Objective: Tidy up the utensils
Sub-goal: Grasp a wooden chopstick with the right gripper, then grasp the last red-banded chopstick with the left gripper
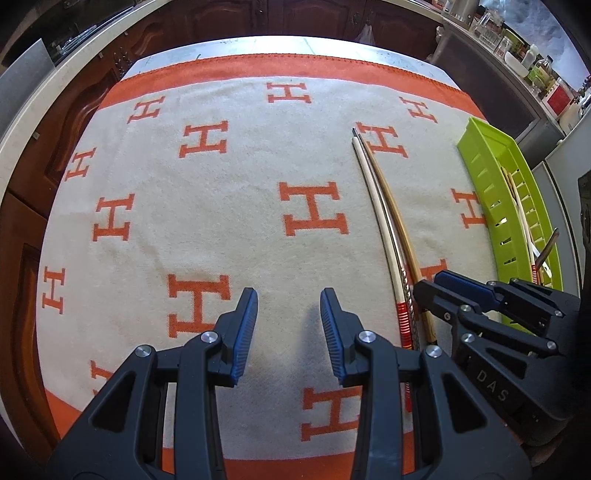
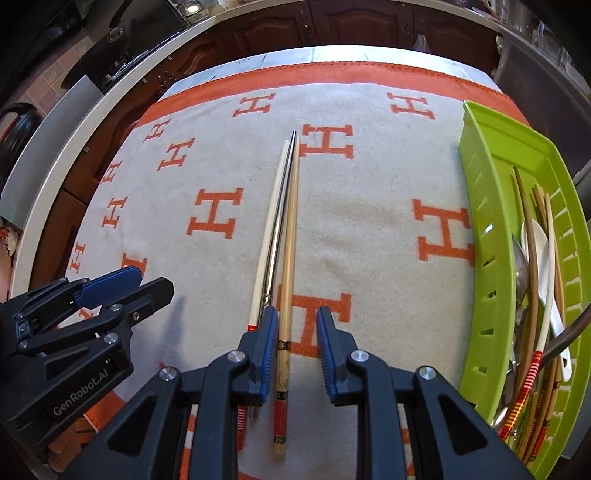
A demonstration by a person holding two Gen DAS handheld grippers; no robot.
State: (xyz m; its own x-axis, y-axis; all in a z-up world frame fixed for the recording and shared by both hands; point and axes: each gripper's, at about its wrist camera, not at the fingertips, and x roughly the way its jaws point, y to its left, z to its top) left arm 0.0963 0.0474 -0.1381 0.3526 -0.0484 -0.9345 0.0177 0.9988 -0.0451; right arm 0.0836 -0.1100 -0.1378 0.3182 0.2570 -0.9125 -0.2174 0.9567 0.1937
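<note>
The right gripper point(image 2: 295, 347), fingers apart, straddles the pale bamboo chopstick point(image 2: 289, 240); close squarely on it alone, avoiding the steel chopstick point(image 2: 275, 236). The left gripper point(image 1: 289, 332) is released, empty.

Bright, even daylight; strongest glare on bare table edge point(image 1: 258, 42) at far end. Soft short shadows under gripper fingers point(image 1: 243, 325) on blanket point(image 1: 221, 229). Sharp focus centre. Heavy fisheye bending, dark vignette at corners; background cabinets point(image 2: 351, 26) dim.
</note>
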